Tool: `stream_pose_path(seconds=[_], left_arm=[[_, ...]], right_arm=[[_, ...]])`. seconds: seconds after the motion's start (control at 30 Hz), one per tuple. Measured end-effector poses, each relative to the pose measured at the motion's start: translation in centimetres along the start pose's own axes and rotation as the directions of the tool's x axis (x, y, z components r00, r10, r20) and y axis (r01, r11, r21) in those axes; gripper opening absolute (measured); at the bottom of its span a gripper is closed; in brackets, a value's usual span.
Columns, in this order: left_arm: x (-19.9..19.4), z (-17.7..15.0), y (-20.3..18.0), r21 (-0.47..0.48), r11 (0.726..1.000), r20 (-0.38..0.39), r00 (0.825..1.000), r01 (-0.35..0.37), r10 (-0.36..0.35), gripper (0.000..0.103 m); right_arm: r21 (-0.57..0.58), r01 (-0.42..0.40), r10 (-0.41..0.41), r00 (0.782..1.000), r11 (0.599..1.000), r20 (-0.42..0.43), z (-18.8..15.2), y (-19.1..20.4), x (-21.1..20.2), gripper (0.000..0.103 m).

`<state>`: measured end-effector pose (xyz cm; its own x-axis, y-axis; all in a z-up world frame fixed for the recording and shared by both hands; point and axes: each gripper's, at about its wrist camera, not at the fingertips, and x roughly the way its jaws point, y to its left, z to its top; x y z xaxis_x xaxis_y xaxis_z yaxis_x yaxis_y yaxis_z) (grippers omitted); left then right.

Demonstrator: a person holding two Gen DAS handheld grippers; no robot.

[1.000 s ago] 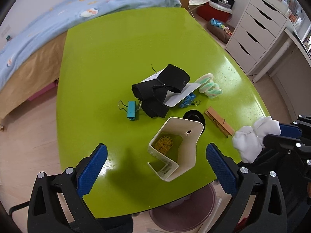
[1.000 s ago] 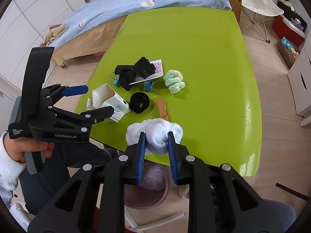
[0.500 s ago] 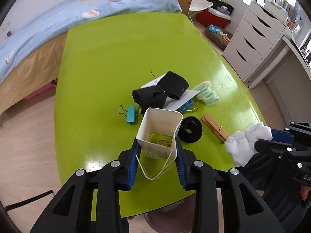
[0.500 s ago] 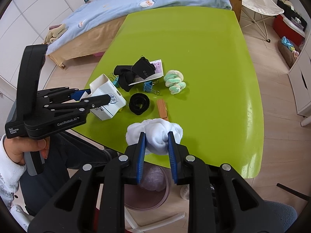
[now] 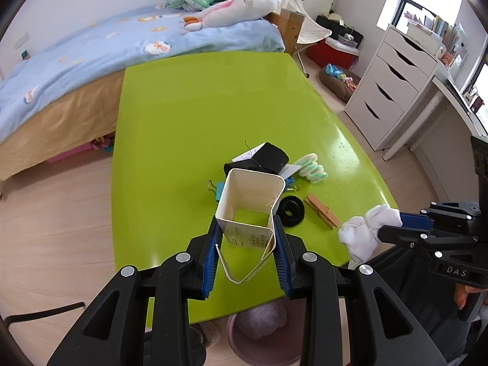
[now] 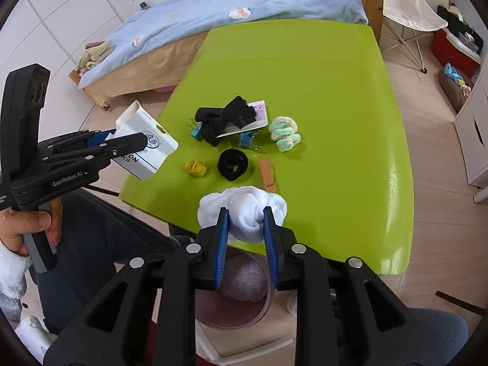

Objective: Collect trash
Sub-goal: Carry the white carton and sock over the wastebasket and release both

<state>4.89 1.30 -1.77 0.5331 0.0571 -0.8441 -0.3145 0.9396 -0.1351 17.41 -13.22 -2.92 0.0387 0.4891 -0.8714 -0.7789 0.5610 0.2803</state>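
Left wrist view: the left tool [image 5: 246, 247] is clamping an empty white carton [image 5: 250, 206] lifted off the green table [image 5: 189, 116], with the pink bin [image 5: 262, 340] sitting directly below.

Right wrist view: the right tool [image 6: 245, 227] is squeezing a white balled sock [image 6: 242, 209] right above that bin; a yellow wad [image 6: 195, 168] is sitting uncovered on the table.

White carton [image 5: 248, 207], white cloth [image 6: 244, 213], lime-green table [image 6: 305, 70]
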Motion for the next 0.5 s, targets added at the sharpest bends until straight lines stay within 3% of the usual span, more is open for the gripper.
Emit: stream_pose_path(seconds=[0.5], left_arm=[[-3.6,-5.0,-1.9,0.016,0.999,-0.014,0.999,0.048,-0.048,0.032]], right_arm=[[-0.083,-0.046,0.043,0.998,0.995,-0.045,-4.2,3.9,-1.5,0.022]])
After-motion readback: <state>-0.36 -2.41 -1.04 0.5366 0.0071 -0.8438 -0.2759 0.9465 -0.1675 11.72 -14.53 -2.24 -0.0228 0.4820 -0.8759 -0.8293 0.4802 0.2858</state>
